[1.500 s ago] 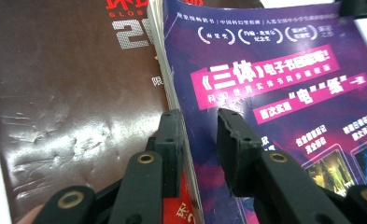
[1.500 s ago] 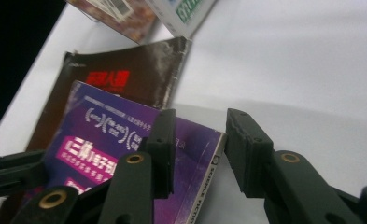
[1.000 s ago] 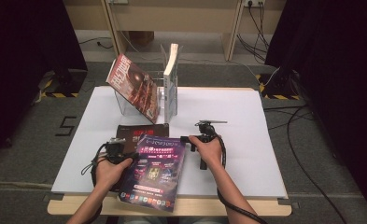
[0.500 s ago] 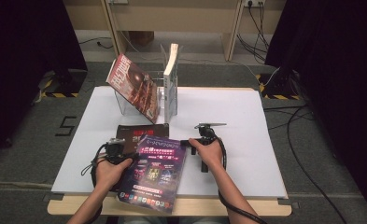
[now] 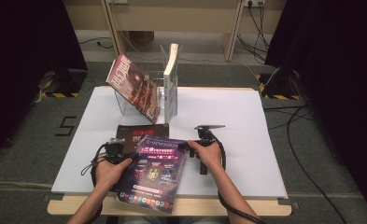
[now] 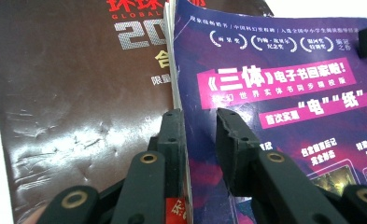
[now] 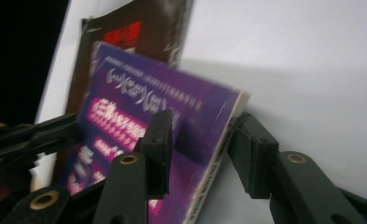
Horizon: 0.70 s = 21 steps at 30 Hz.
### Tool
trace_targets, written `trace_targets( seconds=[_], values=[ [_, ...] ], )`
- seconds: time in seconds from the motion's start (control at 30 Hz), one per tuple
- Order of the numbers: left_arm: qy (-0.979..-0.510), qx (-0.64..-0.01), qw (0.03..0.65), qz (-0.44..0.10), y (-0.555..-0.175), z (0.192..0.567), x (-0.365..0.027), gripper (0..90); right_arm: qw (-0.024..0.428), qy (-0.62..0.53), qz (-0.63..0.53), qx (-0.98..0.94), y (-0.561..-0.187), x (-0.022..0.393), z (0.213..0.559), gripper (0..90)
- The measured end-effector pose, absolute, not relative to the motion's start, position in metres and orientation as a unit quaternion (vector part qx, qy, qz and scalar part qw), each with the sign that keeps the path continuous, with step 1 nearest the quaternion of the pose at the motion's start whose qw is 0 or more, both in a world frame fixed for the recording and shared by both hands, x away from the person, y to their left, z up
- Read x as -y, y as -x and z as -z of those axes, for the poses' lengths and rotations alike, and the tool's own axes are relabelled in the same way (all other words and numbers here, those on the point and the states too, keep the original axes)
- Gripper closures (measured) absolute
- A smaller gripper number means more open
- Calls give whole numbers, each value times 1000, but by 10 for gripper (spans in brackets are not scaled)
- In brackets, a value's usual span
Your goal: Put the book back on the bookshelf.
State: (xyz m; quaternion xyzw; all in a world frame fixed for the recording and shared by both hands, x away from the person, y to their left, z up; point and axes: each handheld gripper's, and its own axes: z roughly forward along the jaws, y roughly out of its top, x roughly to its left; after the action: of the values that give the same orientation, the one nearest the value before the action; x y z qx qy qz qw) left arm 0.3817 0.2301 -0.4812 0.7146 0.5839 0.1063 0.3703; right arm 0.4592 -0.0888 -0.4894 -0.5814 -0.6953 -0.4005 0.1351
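Observation:
A purple magazine (image 5: 155,170) lies tilted over a brown magazine (image 5: 134,133) near the table's front edge, its lower end past the edge. My left gripper (image 5: 125,156) holds its left edge. In the left gripper view the jaws (image 6: 200,114) are shut on that edge, one under the pages and one on the purple cover (image 6: 284,93). My right gripper (image 5: 188,145) is at the magazine's upper right corner. Its jaws (image 7: 202,121) straddle the purple magazine (image 7: 139,107) and have just been closing. The outer jaw still stands just off the page edge.
A clear stand (image 5: 165,95) at the table's back holds a leaning red magazine (image 5: 134,86) and an upright book (image 5: 172,70). The white table top (image 5: 246,121) stretches to the right of my right hand. Cables lie on the floor at the right.

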Motion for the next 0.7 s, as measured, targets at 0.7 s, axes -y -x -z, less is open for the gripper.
trace_targets(
  seconds=[0.7],
  values=[
    [-697,-585,399,-116,-377,468,-240,641,111,553,485,668,-446,75,440,836]
  ],
)
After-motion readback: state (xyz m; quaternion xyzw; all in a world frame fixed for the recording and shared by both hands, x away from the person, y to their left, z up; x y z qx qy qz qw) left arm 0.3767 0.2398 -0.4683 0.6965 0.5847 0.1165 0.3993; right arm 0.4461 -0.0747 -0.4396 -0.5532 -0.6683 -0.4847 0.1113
